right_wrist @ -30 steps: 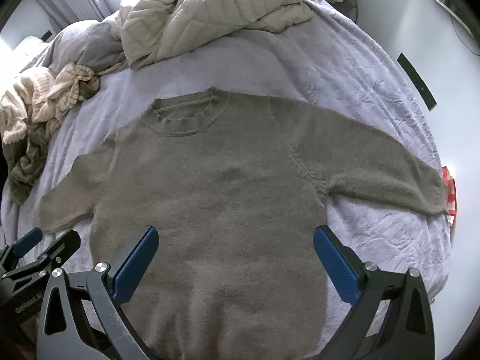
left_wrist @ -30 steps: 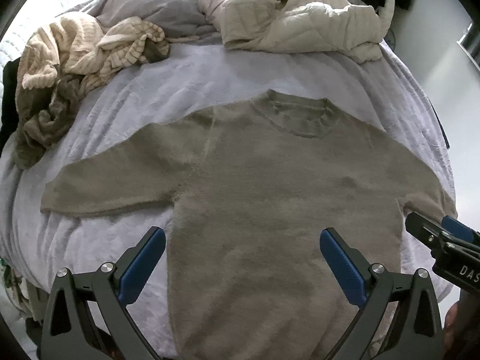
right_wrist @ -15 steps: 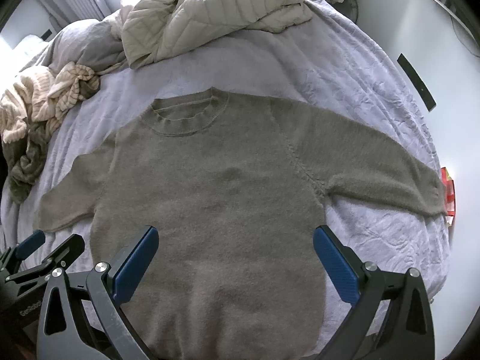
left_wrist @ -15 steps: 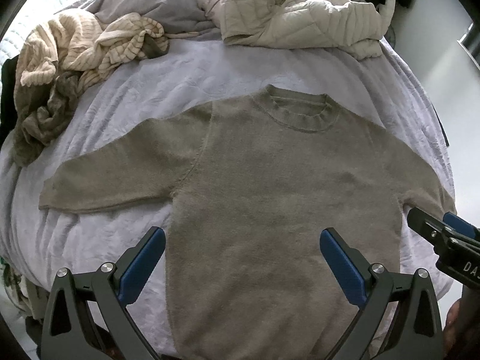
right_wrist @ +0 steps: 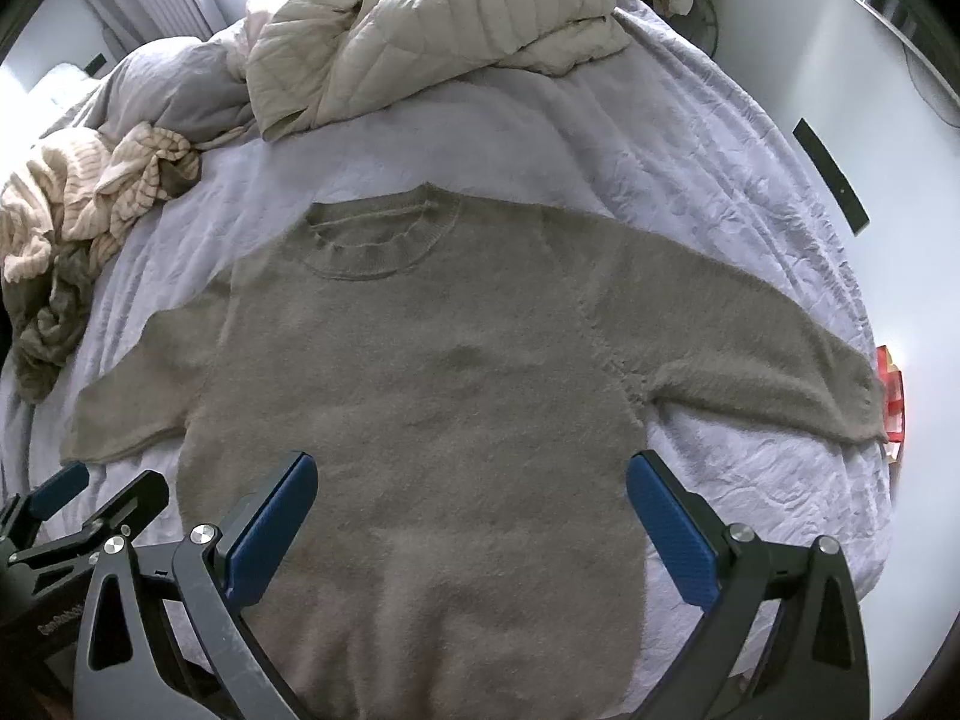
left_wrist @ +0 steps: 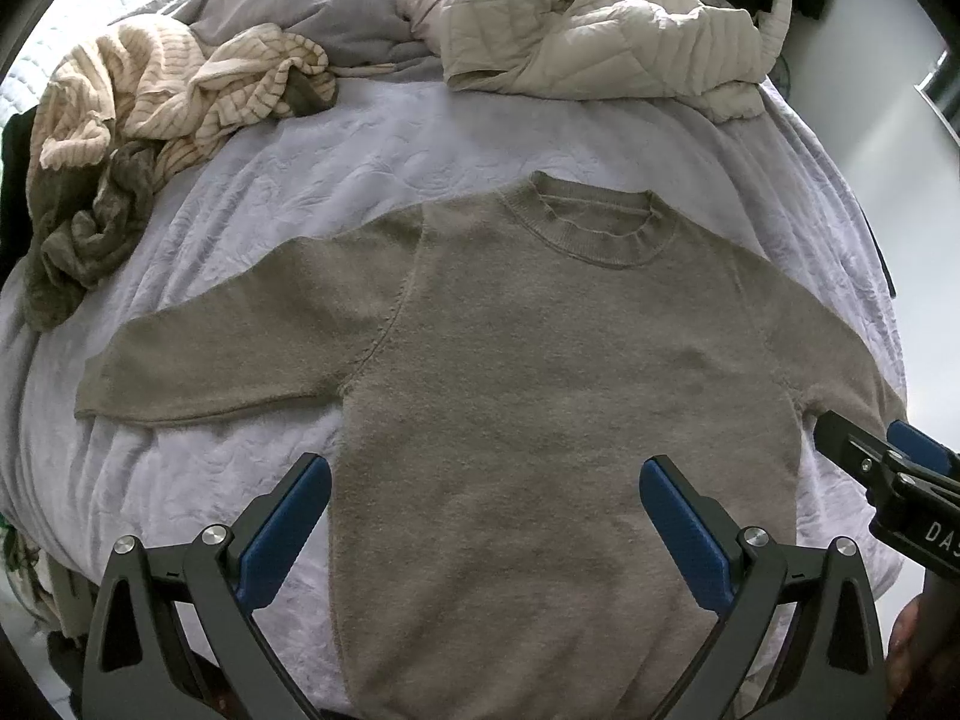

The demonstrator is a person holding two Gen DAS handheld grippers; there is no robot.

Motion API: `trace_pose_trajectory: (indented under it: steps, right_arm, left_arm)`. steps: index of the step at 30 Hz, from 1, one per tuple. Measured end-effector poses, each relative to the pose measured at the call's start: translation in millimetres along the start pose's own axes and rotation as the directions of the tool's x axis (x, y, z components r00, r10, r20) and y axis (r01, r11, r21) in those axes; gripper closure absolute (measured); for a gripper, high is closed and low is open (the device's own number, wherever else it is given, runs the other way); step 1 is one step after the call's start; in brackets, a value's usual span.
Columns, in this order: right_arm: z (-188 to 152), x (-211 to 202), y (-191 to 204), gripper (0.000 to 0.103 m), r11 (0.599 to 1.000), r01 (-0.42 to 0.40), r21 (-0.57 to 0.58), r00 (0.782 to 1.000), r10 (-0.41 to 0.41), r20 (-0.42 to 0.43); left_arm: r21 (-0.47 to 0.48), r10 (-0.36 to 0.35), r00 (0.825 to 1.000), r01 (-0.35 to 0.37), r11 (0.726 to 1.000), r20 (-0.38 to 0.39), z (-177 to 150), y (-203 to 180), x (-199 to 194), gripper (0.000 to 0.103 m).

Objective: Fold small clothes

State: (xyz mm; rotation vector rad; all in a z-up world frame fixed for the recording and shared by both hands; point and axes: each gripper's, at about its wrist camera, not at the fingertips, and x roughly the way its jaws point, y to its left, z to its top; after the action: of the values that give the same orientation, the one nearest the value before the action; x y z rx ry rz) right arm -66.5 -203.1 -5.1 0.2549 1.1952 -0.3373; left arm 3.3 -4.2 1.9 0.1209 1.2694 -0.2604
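Bed (left_wrist: 420, 138) fills both views, covered by a pale lilac sheet with an embossed, crinkled texture. Taupe sweater (left_wrist: 540, 372) lies flat on it, face up, centre of the bed, both sleeves spread out sideways, fuzzy knit, ribbed round collar (left_wrist: 594, 228) toward the headboard end. Nothing folded yet.

Cream quilted jacket (left_wrist: 600, 42) is heaped at the far end, puffy with stitched channels. Grey pillow (left_wrist: 300, 12) beside it. Pile of clothes at far left: cream ribbed striped knit (left_wrist: 168, 84) on top of an olive crumpled garment (left_wrist: 78, 234).

Left gripper (left_wrist: 485, 510) is spread wide, jaws released, holding nothing, hovering above the sweater's lower body; blue pads (left_wrist: 282, 534) on black frames, left pad over the sheet just beside the hem edge. Right gripper (right_wrist: 471, 510) is equally wide apart, empty, above the lower body too, not visibly touching the knit.

The left wrist view shows the full left sleeve (left_wrist: 240, 348) and the right gripper's tip (left_wrist: 882, 468) poking in at the right edge near the other cuff. The right wrist view shows the full right sleeve (right_wrist: 750, 354) reaching the bed's edge, a red object (right_wrist: 891, 396) beyond the cuff, a dark strip on the wall (right_wrist: 831, 174), and the left gripper's tip (right_wrist: 84, 516) low at left.
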Motion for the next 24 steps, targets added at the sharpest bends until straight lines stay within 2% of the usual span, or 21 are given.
trace_pose_trajectory:
  steps: [24]
  right_arm:
    - [1.7, 10.1, 1.5, 0.0, 1.0, 0.001, -0.01, 1.0, -0.001, -0.027]
  left_arm:
    - [-0.019, -0.012, 1.0, 0.011, 1.0, -0.021, 1.2, 0.4, 8.3, 0.0]
